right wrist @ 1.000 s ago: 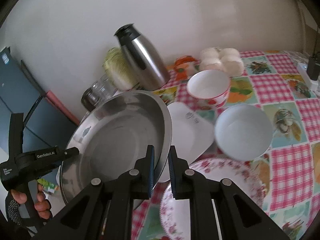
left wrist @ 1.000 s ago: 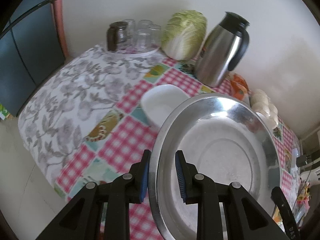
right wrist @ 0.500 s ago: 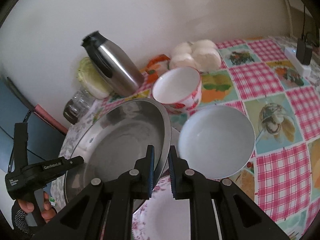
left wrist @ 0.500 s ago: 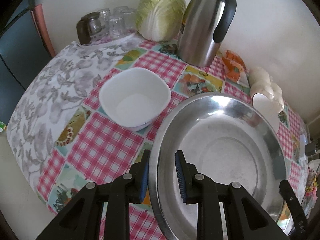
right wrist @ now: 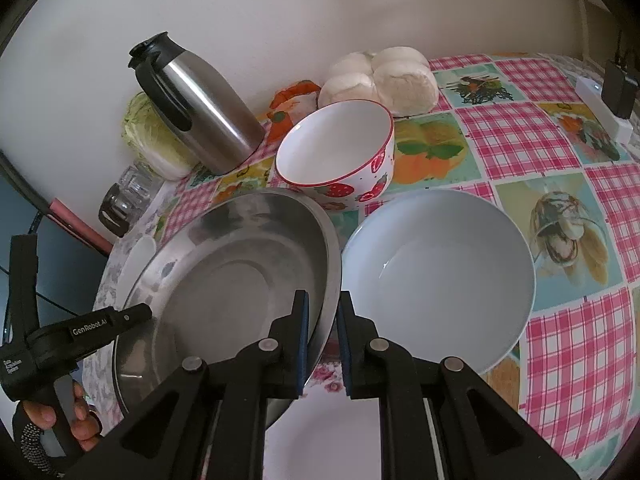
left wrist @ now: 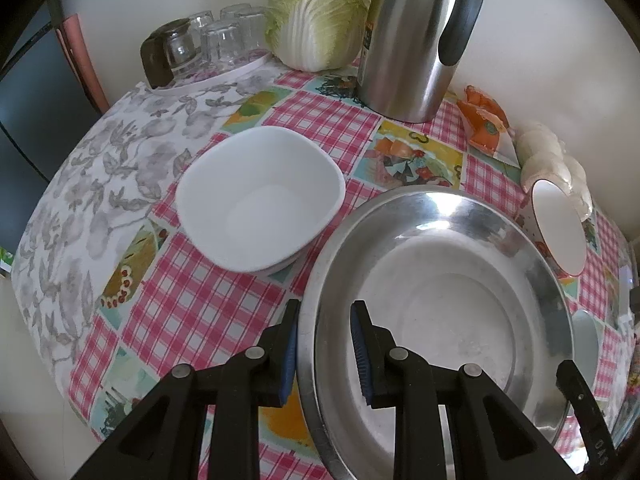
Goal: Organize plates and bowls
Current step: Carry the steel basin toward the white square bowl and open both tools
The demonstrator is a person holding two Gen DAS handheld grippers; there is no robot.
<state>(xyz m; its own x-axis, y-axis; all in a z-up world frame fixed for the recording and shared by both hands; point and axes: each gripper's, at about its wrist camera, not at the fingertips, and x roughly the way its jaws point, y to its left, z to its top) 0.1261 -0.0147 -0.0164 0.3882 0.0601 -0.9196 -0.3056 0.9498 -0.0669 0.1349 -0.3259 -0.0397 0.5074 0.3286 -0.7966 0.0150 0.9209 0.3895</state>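
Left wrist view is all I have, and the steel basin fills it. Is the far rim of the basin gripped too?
Observer: Yes. The right gripper is shut on the rim of the steel basin, opposite the left gripper.
Operator: What lies under that side?
Observer: A white plate with pink flowers, flat on the table.
Operator: And beside the basin?
Observer: A wide pale bowl, empty, close to the basin's rim.

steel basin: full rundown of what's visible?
The steel basin is round, shallow, wide-rimmed, shiny but scuffed, and empty. The left gripper and the right gripper clamp opposite rim edges. It sits tilted over the checked tablecloth, between the square white bowl and the pale round bowl.
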